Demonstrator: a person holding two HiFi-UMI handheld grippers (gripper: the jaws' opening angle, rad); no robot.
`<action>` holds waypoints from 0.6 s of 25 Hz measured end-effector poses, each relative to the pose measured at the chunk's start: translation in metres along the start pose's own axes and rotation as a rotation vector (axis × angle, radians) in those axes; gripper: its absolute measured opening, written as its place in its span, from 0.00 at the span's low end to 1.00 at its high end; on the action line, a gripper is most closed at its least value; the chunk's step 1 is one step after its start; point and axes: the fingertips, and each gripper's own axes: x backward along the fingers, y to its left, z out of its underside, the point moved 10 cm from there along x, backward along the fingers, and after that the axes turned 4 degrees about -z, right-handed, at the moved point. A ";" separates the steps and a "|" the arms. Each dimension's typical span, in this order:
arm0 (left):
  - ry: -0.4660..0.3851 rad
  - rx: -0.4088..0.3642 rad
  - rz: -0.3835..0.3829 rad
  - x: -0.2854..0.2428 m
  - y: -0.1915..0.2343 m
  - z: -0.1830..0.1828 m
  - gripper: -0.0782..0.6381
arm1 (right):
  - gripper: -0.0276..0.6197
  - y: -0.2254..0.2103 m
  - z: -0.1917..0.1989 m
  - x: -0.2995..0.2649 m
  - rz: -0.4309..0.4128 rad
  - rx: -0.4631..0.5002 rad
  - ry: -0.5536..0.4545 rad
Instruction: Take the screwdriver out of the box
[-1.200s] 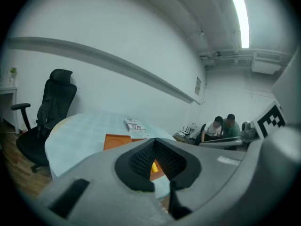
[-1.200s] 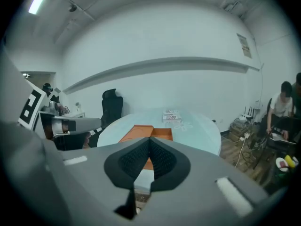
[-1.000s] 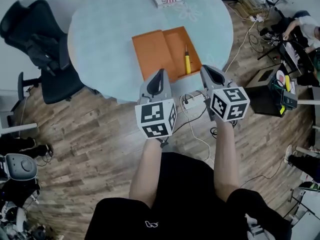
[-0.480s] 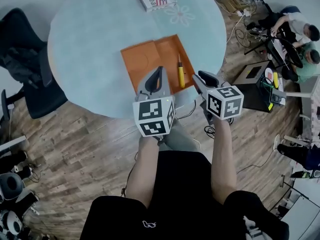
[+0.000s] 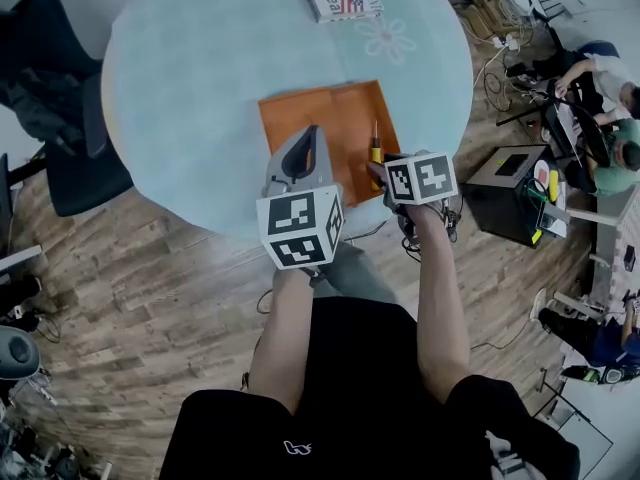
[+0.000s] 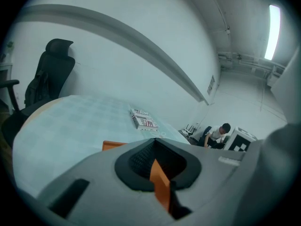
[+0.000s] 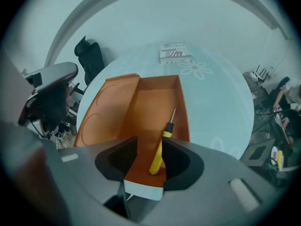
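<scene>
Down toward the orange box (image 7: 155, 98) has come the right gripper (image 7: 149, 160), jaws just opening wide, nothing gripped, over the yellow handle of the screwdriver (image 7: 159, 150) lying by its right wall; light, stiff, probably slick, best pinched mid-handle; left gripper (image 6: 157, 173) jaws together

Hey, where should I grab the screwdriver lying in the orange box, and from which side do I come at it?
Grip the screwdriver by its thick yellow handle, from above, jaws across it: it lies flat in the box, near the right wall, and the shaft is thin. The right gripper, whose jaws have just been opening, has the handle between them, unpinched.
</scene>
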 end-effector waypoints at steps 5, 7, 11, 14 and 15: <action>-0.008 -0.011 -0.032 -0.006 0.010 -0.006 0.11 | 0.28 -0.011 -0.004 -0.018 0.053 -0.006 0.134; -0.018 0.002 -0.050 -0.008 0.020 -0.011 0.11 | 0.29 -0.015 -0.007 -0.026 0.063 -0.016 0.167; -0.024 0.025 -0.077 -0.011 0.033 -0.014 0.11 | 0.27 -0.018 -0.011 -0.038 0.078 -0.029 0.216; -0.027 0.036 -0.084 -0.010 0.041 -0.015 0.11 | 0.27 -0.013 -0.014 -0.045 0.106 -0.026 0.248; -0.028 0.038 -0.086 -0.010 0.043 -0.016 0.11 | 0.27 -0.012 -0.016 -0.046 0.121 -0.026 0.257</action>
